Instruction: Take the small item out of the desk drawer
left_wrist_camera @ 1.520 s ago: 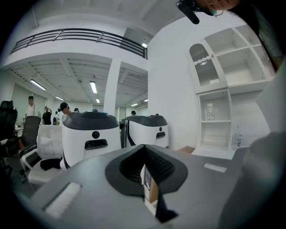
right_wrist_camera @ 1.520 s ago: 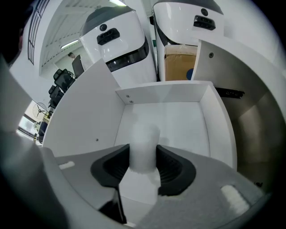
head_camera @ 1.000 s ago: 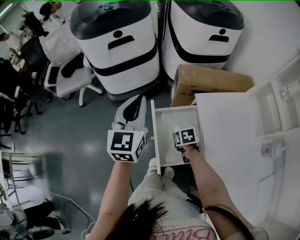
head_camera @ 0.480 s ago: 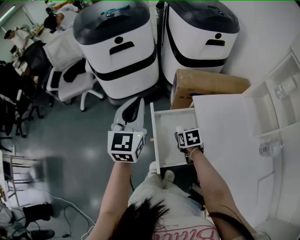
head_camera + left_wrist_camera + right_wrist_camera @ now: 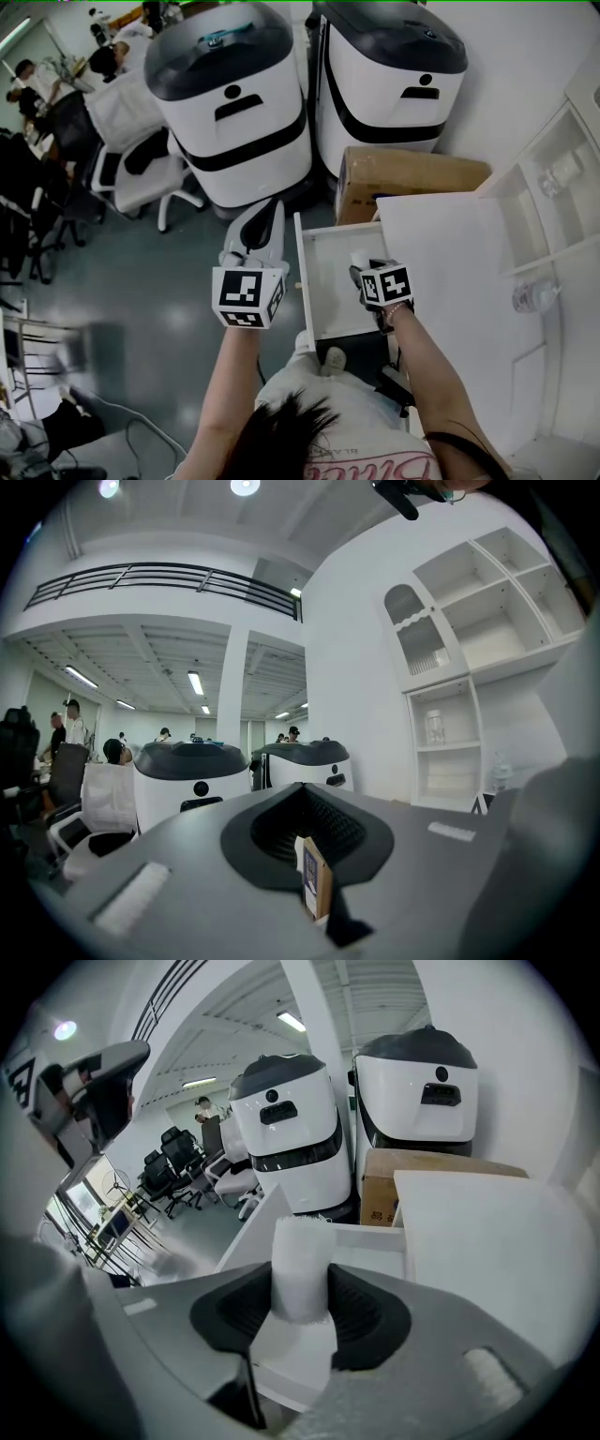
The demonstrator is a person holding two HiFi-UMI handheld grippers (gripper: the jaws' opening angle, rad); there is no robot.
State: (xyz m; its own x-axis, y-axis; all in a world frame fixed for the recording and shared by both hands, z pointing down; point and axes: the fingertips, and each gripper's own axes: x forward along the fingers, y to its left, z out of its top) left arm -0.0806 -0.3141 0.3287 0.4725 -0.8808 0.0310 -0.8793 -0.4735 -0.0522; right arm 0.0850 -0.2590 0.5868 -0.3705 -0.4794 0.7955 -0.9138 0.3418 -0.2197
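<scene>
Right gripper pinches a white fuzzy roll above the open desk drawer; left gripper, claw pressed together, hovers alongside.

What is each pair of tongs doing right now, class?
Left tongs: closed on a thin brown card.
Right tongs: closed on a white fuzzy roll.

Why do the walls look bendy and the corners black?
Both gripper views use wide-angle lenses: straight shelves and pillars bow, corners go black. Right gripper view: the white roll looks huge, being close. Head view: the floor at left is smeared.
</scene>
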